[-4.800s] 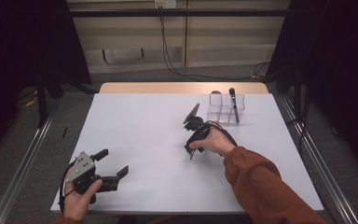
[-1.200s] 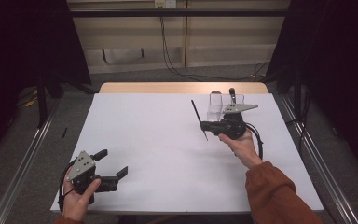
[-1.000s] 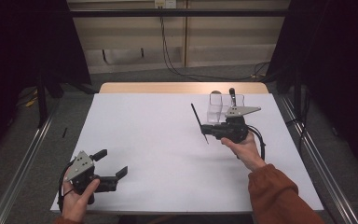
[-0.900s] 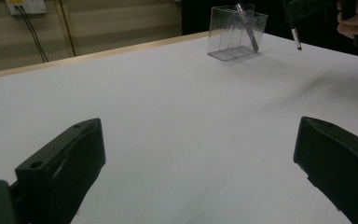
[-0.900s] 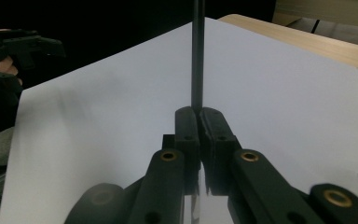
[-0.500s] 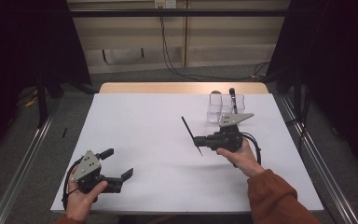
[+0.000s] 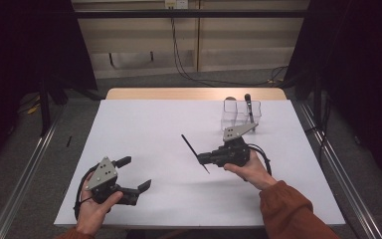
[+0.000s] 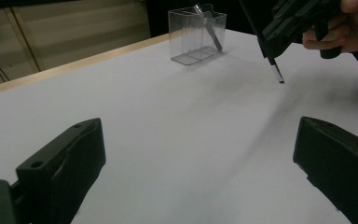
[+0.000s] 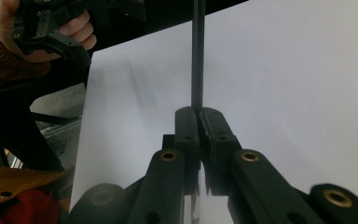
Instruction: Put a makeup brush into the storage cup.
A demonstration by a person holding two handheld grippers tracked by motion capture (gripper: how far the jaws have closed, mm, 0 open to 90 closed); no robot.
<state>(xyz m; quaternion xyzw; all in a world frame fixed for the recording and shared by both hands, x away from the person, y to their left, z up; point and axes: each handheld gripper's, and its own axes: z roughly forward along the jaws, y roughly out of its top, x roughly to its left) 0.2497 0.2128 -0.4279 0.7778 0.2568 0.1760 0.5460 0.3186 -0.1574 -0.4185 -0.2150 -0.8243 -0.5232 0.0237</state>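
White bench (image 7: 144, 124) in dark-curtained room, right claw (image 7: 202, 159) clamped on thin black stick (image 7: 195, 153) held above bench's middle, left claw (image 7: 135, 174) gaping empty near front left, clear box (image 7: 240, 113) at back right

Looks like a lab or some kind of recording setup, definitely not anyone's home. There's a plain table (image 7: 144, 124) with a white sheet over the top and a strip of bare wood at the far edge, sitting on a grey carpeted floor (image 7: 64, 129). Black curtains (image 7: 25, 45) hang on both sides like a blackout booth, and metal rails (image 7: 20, 174) run along the floor on either side. Behind it are beige wall panels (image 7: 229, 35) with loose black cables (image 7: 189, 69) dangling down from an outlet (image 7: 175, 4).
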